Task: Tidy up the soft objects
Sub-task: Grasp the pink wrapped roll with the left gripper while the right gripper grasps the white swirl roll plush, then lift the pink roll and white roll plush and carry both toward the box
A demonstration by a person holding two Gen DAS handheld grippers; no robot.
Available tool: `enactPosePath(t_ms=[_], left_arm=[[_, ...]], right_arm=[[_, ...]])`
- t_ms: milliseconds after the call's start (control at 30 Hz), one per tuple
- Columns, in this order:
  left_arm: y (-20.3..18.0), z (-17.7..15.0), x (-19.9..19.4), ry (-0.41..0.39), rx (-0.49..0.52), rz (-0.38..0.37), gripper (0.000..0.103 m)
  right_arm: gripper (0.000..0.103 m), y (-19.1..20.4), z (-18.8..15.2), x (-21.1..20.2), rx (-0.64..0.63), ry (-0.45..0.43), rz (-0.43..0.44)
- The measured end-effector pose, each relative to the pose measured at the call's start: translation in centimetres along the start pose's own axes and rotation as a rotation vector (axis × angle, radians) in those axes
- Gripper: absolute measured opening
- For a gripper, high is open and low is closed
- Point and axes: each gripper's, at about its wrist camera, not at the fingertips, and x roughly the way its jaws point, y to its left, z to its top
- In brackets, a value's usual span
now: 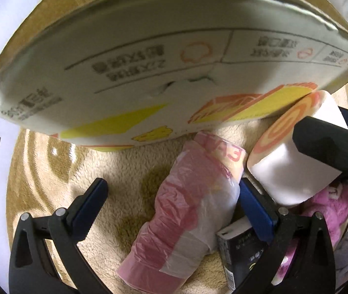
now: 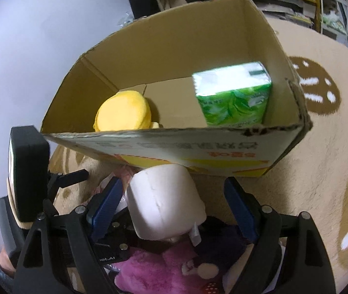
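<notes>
The left gripper (image 1: 174,210) points steeply down over a beige patterned carpet (image 1: 58,171). Its fingers (image 1: 88,203) stand wide apart on either side of a pink plastic-wrapped pack (image 1: 186,215), which lies on the carpet; no finger presses on it. Just beside the pack lies a dark box (image 1: 237,250), partly hidden behind the right-hand finger.

The right gripper (image 2: 171,205) has its fingers (image 2: 106,203) spread wide around a white tissue roll (image 2: 166,203). The left-hand finger is at or just beside the roll's flank; the right-hand finger stands clear of it, so nothing is gripped. In the left wrist view the roll's end shows an orange swirl label and leans against the outer wall of a cardboard box (image 2: 174,49).

The cardboard box stands on the carpet, open at the top. Inside it are a yellow plush toy (image 2: 125,112) on the left and a green tissue pack (image 2: 232,95) upright against the right wall.

Below the roll lies a pink plush toy (image 2: 154,269), touching a dark purple soft item (image 2: 222,240).
</notes>
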Motion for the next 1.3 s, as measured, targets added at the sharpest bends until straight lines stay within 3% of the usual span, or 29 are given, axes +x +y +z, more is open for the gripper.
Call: enactPosePath(t_ms=[233, 367, 600, 667, 767, 833, 900, 1000, 1167, 1300], left_arm=[[0.1, -1.0, 0.8, 0.003, -0.009, -0.013, 0.103], [0.8, -1.7, 0.7, 0.004, -0.009, -0.018, 0.100], [1.2, -2.3, -0.9, -0.005, -0.027, -0.023, 0.098], [1.4, -2.6, -1.0, -0.007, -0.033, -0.029, 0.094], [1.7, -2.9, -1.9, -0.014, -0.042, -0.033, 0.080], [2.0, -3.2, -2.4, -0.026, -0.055, -0.040, 0.056], [2.5, -3.4, -2.9, -0.034, -0.073, -0.024, 0.046], [3.5, -3.9, -3.5, -0.046, -0.126, -0.049, 0.045], [4.0, -4.9, -5.3, -0.084, -0.150, -0.017, 0.044], [4.5, -5.4, -7.6, -0.165, -0.189, -0.017, 0.043]], right_arm=[[0.089, -0.3, 0.2, 0.4, 0.000, 0.014, 0.005], [0.075, -0.3, 0.2, 0.8, 0.000, 0.037, 0.022], [0.071, -0.1, -0.1, 2.2, 0.007, 0.098, 0.086], [0.065, 0.4, -0.3, 2.3, -0.017, 0.096, 0.072], [0.053, 1.0, -0.3, 1.9, -0.049, 0.085, 0.064], [0.051, 1.5, -0.4, 1.7, -0.075, 0.074, 0.047], [0.051, 2.0, -0.7, 1.4, -0.088, 0.062, 0.031], [0.049, 2.4, -1.0, 1.0, -0.101, 0.046, 0.009], [0.045, 2.6, -1.4, -0.3, -0.109, 0.001, -0.012], [0.044, 2.5, -1.4, -1.9, -0.109, -0.055, -0.017]])
